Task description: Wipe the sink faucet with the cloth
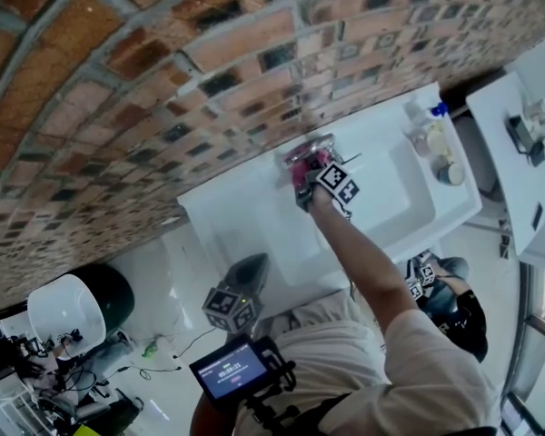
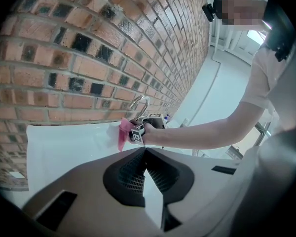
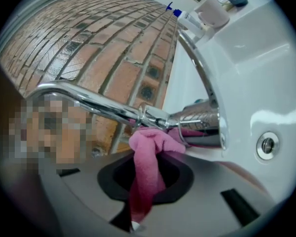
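1. Far left, a white bin (image 1: 68, 312) stands on the floor, well apart from everything else.
2. The left gripper (image 2: 145, 151) hangs in front of the sink, below its front edge and well apart from the faucet. Its jaws meet at the tips and there is nothing between them.
3. The white sink (image 1: 245, 221) is set against a brick wall (image 1: 163, 80), and the right forearm reaches across its basin.
4. The chrome faucet (image 3: 103, 105) rises from the middle of the sink's back rim, beside the wall. Its curved spout arches out from a thicker base.
5. The pink cloth (image 3: 150, 147) is bunched up and touches the faucet where the spout joins the base. Part of it wraps against the base, and a tail of it runs back toward the camera.
6. The right gripper (image 3: 147, 179) is right at the faucet. Its jaws are closed on the cloth's tail, which fills the gap between them, and the bunched end sticks out past the tips.
7. Some small bottles (image 1: 427, 127) stand at the sink's back right corner, apart from the faucet.
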`<state>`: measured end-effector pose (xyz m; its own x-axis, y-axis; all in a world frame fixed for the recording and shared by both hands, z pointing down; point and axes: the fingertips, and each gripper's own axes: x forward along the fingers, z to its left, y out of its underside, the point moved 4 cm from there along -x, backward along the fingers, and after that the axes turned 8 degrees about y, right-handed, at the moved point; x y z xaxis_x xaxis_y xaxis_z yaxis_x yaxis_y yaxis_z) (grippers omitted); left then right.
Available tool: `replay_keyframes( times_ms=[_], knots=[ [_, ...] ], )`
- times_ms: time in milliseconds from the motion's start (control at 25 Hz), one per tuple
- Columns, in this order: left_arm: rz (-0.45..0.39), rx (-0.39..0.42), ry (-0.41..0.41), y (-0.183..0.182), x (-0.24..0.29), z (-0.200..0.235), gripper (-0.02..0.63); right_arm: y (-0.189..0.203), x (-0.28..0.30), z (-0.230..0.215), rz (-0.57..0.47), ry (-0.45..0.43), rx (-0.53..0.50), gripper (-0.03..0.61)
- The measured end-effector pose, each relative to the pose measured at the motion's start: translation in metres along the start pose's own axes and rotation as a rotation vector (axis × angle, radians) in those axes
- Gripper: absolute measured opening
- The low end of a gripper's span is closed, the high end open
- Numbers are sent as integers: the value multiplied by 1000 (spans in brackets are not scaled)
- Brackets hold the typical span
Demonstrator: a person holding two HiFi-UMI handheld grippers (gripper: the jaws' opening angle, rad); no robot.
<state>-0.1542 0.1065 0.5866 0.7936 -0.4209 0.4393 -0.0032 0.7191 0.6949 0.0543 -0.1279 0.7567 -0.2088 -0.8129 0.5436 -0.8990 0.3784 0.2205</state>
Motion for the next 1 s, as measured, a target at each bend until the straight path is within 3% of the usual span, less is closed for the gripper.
replay_keyframes(
  times_ms=[560, 1000],
  knots=[
    [-18, 13, 0, -3, 5, -15, -6, -12, -27, 33, 52, -98, -189, 57],
    [-26, 13, 11, -3, 14, -24, -6, -25, -46, 66, 69, -188, -443, 55]
  ],
)
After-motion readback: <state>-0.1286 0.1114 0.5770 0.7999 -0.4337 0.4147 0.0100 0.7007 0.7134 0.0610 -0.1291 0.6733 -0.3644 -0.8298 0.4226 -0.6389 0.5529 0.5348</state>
